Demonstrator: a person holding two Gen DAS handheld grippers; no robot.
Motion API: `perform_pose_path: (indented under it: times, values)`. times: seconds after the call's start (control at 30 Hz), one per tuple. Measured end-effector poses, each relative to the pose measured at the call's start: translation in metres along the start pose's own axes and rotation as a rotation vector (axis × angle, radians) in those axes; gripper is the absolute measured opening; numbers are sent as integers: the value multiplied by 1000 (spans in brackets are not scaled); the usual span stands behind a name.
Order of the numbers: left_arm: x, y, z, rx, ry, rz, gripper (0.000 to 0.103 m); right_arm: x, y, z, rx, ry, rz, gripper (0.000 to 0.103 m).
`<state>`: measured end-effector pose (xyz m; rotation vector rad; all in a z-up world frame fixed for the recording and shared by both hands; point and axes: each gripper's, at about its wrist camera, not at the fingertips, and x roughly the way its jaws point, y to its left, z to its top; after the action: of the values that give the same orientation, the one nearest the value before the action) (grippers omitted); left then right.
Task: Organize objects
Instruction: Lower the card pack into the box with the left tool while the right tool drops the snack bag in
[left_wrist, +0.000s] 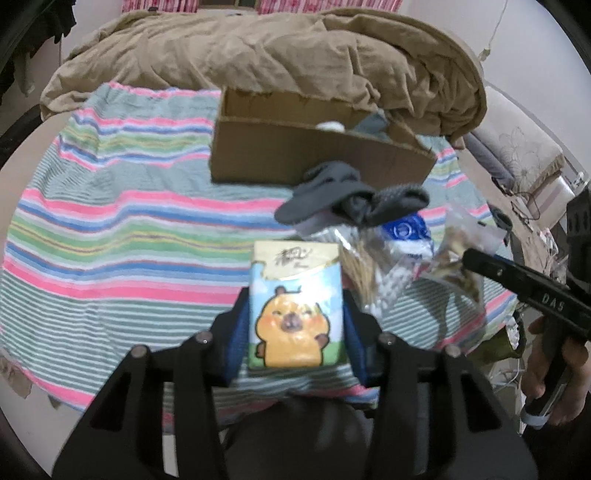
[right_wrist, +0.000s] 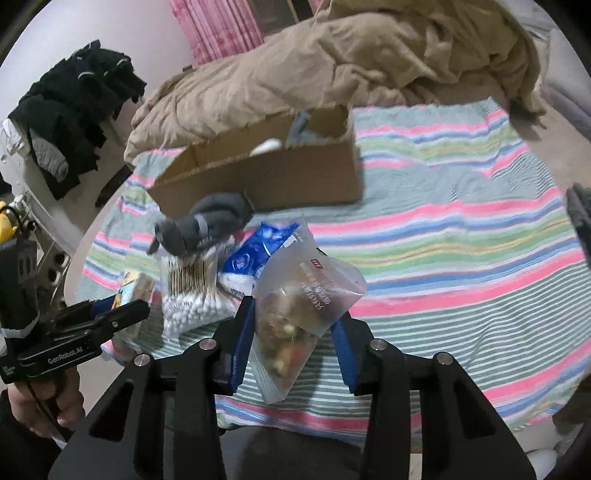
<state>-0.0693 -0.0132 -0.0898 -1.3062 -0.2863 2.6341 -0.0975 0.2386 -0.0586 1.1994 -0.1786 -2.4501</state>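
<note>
My left gripper (left_wrist: 297, 306) is shut on a small cartoon-bear packet (left_wrist: 295, 306), held above the striped towel (left_wrist: 110, 221). My right gripper (right_wrist: 291, 325) is shut on a clear snack bag (right_wrist: 299, 302); it also shows in the left wrist view (left_wrist: 458, 266). An open cardboard box (left_wrist: 317, 147) (right_wrist: 266, 173) stands behind, with a white item and grey cloth inside. In front of it lie a grey sock bundle (left_wrist: 347, 195) (right_wrist: 210, 221), a cotton swab bag (right_wrist: 192, 291) and a blue-white packet (right_wrist: 255, 254) (left_wrist: 406, 232).
A rumpled tan blanket (left_wrist: 277, 51) lies behind the box. Dark clothes (right_wrist: 77, 107) hang on a chair at the left. The towel's right half (right_wrist: 461, 240) is bare. The left gripper shows at the right wrist view's left edge (right_wrist: 110, 321).
</note>
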Motion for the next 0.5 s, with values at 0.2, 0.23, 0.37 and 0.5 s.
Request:
perform_pose_path:
  times: [0.2,0.23,0.37,0.5]
  values:
    - [-31,0,21,18,-78,5,47,-24,1,18,-12,-61,-9,42]
    - [-35,0,26,23,-90,10,47,-27,3,23,-19,-73,-8,42]
    - [-44,2,43,45,-124,31,47,-32,10,41,-45,-107,1,42]
    - [-44,6,63,64,-144,41,47,-30,18,57,-64,-127,15,42]
